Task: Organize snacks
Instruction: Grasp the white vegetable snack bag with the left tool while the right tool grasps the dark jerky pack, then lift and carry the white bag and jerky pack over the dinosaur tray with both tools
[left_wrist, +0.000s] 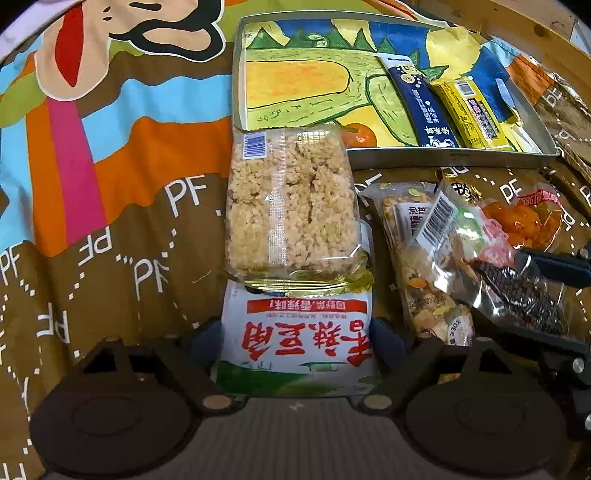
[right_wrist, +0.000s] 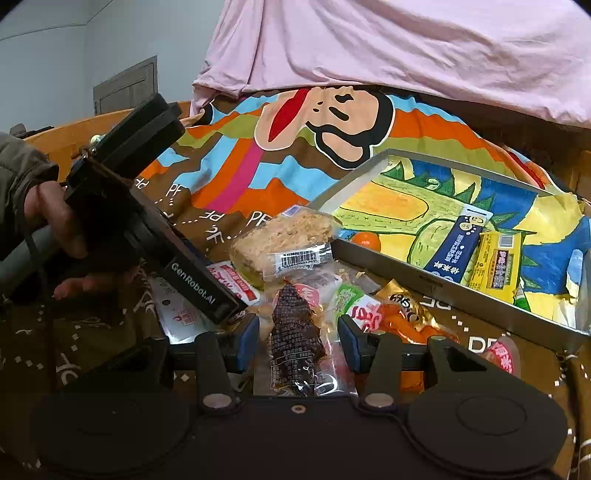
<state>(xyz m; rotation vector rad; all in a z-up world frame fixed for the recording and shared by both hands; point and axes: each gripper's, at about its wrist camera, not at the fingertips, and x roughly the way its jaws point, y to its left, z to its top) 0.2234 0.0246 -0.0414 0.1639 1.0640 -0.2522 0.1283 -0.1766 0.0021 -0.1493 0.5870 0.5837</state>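
Note:
My left gripper (left_wrist: 297, 339) points down at a white snack packet (left_wrist: 303, 321) with red characters, and its blue pads touch both side edges. A clear pack of rice crackers (left_wrist: 291, 206) overlaps the packet's far end. My right gripper (right_wrist: 299, 339) is shut on a dark brown snack packet (right_wrist: 295, 328) in a clear wrapper, just above the loose pile. The metal tray (left_wrist: 443, 153) lined with a dinosaur drawing holds a blue stick pack (left_wrist: 421, 107) and a yellow pack (left_wrist: 476, 118). In the right wrist view the left gripper (right_wrist: 221, 310) reaches in from the left.
Loose snacks lie between the grippers and the tray: a nut bar pack (left_wrist: 417, 258), an orange snack pack (left_wrist: 524, 218) and a green-labelled pack (right_wrist: 347, 295). A cartoon-print cloth (left_wrist: 110, 184) covers the surface. A pink sheet (right_wrist: 406, 48) hangs behind. A person's hand (right_wrist: 48, 218) holds the left gripper.

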